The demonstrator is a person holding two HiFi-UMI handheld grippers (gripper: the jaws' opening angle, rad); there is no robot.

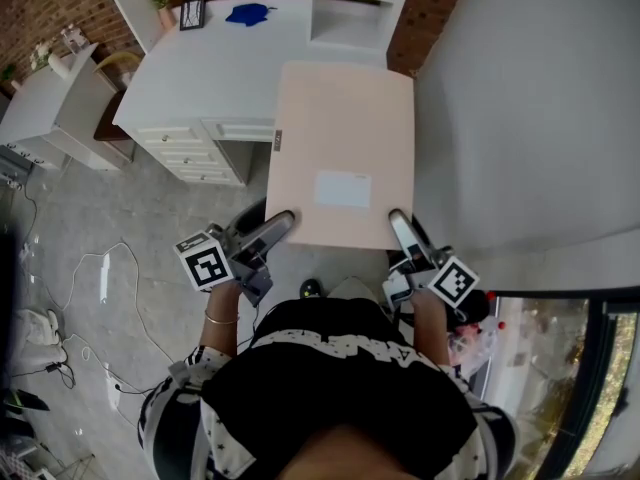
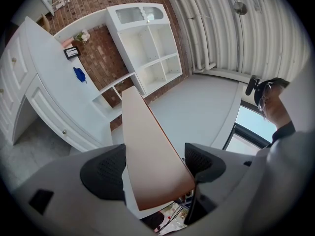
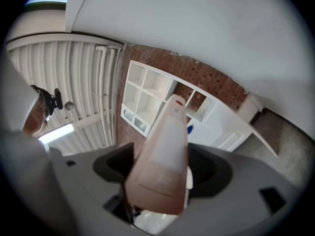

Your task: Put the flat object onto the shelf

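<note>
left tool [image 1: 278,224] clamps board [image 1: 345,148] near edge | right tool [image 1: 400,226] likewise | shelf [image 1: 350,8] seemingly just beyond far edge

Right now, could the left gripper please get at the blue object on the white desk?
Probably not: the left gripper is clamped on the flat box, shared with the right gripper, and the blue object lies well ahead on the desk.

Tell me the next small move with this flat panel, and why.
Probably carry it forward, kept level, toward the white shelf. The left tongs and right tongs each clamp the flat panel at its near edge. The panel is in the air beside the desk, and the shelf's open compartments lie ahead of its far end.
</note>
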